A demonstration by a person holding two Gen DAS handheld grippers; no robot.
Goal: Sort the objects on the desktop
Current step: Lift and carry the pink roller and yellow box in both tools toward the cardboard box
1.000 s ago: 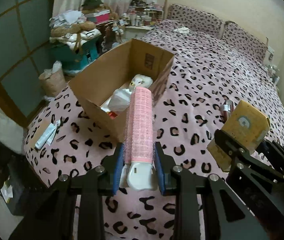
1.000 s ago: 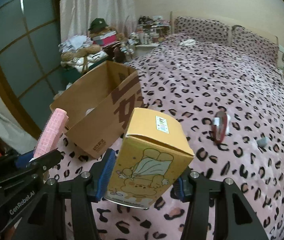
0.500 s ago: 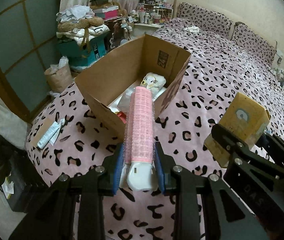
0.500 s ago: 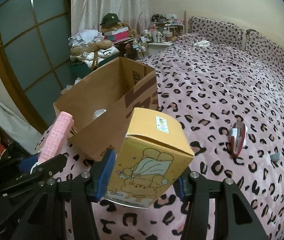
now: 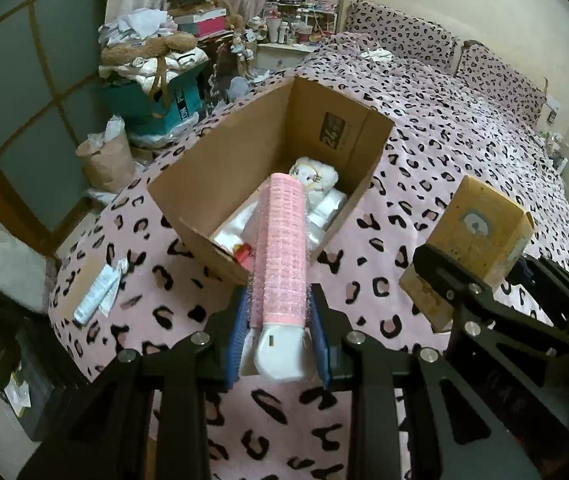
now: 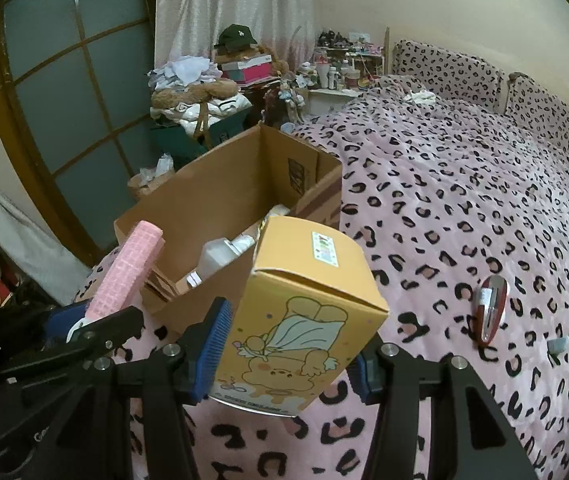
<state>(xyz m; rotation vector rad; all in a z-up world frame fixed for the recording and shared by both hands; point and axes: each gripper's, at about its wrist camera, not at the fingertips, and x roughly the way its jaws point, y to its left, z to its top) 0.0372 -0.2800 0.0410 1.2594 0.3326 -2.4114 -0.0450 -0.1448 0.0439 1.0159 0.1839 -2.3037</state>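
Observation:
My left gripper [image 5: 280, 328] is shut on a pink hair roller [image 5: 282, 252] with a white base, held just in front of the open cardboard box [image 5: 220, 168]; the roller's tip reaches over the box's near edge. The box holds a white plush toy [image 5: 314, 172] and white packets. My right gripper [image 6: 288, 354] is shut on a yellow carton with a cartoon bear [image 6: 304, 312], held to the right of the box [image 6: 220, 196]. The carton also shows in the left wrist view [image 5: 476, 232], and the roller in the right wrist view [image 6: 128, 276].
The box stands on a bed with a pink leopard-print cover [image 6: 464, 200]. A red hair clip [image 6: 490, 312] and a small grey-blue piece [image 6: 556, 345] lie on the cover at right. A white tube [image 5: 98, 294] lies near the bed's left edge. Cluttered shelves and clothes piles [image 5: 156, 56] stand beyond.
Both grippers have risen and moved toward the box with their objects still held; the box interior now shows more fully and the roller's tip is over the box edge.

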